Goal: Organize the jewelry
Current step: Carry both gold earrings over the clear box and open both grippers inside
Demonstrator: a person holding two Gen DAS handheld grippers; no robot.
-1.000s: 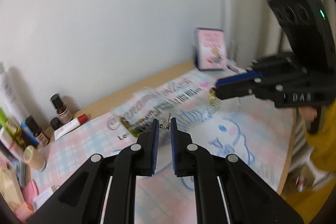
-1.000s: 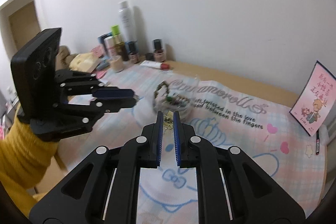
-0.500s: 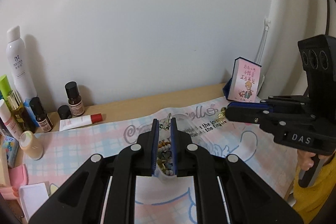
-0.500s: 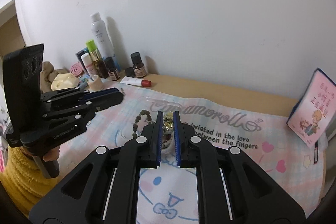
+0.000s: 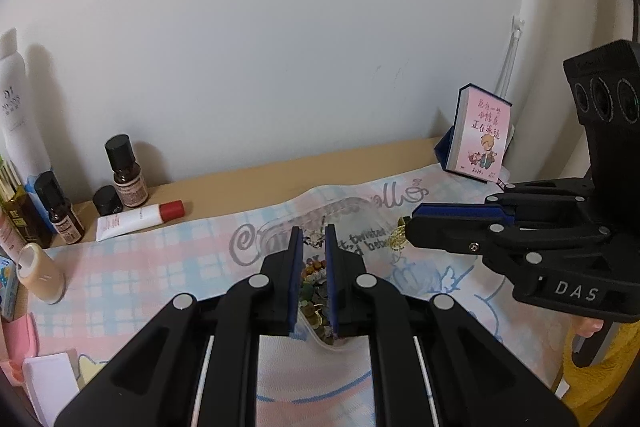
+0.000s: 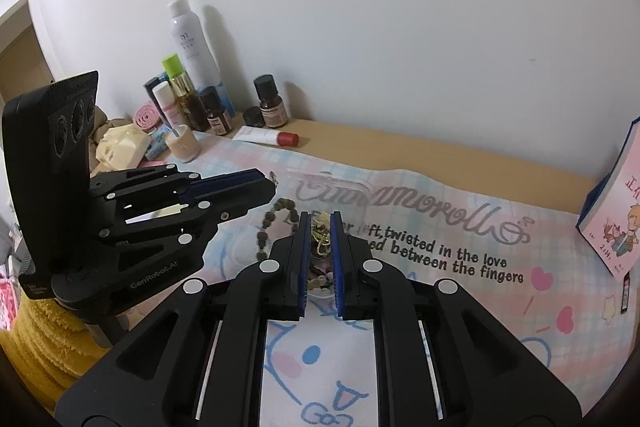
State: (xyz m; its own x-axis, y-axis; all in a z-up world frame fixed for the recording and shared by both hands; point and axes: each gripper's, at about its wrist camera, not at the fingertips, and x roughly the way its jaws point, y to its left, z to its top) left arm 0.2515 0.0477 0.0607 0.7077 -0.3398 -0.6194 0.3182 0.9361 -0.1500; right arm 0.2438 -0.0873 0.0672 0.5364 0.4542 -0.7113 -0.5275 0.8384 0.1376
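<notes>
Right tool (image 6: 319, 233) clamped on gold charm (image 6: 320, 231), held above clear tray (image 6: 320, 287) of beads on tabletop. Left tool (image 5: 310, 239) nearly closed; grip on small silver piece (image 5: 316, 238) cannot be told. Risk: thin chain slipping from pads, snagging bead bracelet (image 6: 266, 227).

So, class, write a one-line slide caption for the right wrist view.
Right gripper pinches a gold charm above a clear box of jewelry, left gripper alongside.

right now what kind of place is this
Probably a bedroom dressing table at home: skincare bottles stand along the wall, a cartoon desk mat covers the top, and a clear tray of jewelry sits on it.
</notes>
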